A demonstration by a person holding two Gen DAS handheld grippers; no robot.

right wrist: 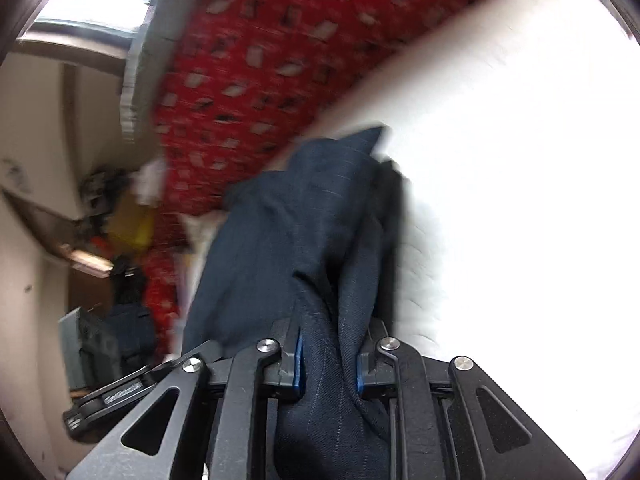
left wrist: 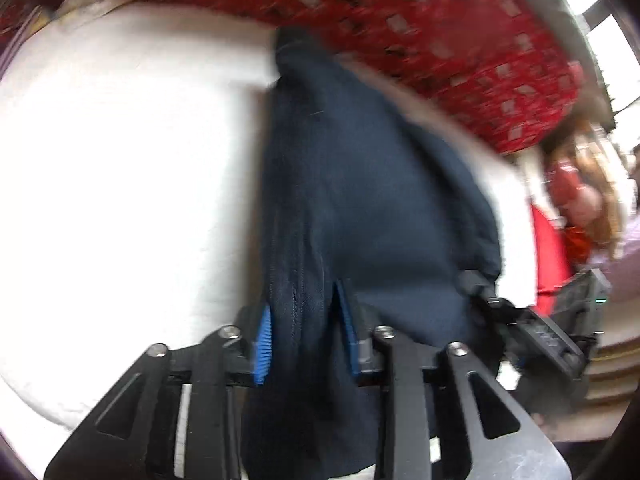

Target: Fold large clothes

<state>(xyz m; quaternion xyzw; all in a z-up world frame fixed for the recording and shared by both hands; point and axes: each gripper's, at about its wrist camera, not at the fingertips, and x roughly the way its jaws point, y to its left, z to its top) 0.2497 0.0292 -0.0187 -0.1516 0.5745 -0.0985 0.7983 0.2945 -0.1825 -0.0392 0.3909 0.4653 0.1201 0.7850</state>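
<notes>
Two grippers, left gripper [left wrist: 306, 330] and right gripper [right wrist: 330, 364], fingers clamped on bunched navy garment [left wrist: 360, 184], white bedsheet [left wrist: 120, 160] beneath

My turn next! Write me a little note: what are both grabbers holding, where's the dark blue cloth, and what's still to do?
Left gripper: shut on the navy garment, with bunched cloth between its blue pads.
Right gripper: shut on the same garment, gripping another bunched part.
The garment hangs between the two over the white bed sheet, near the red patterned blanket.
Done: both ends picked up.
Left: it is still bunched, with no neat fold visible. Probably lay it flat on the sheet, then fold it. The pictures are blurred, so check the grips first.
</notes>
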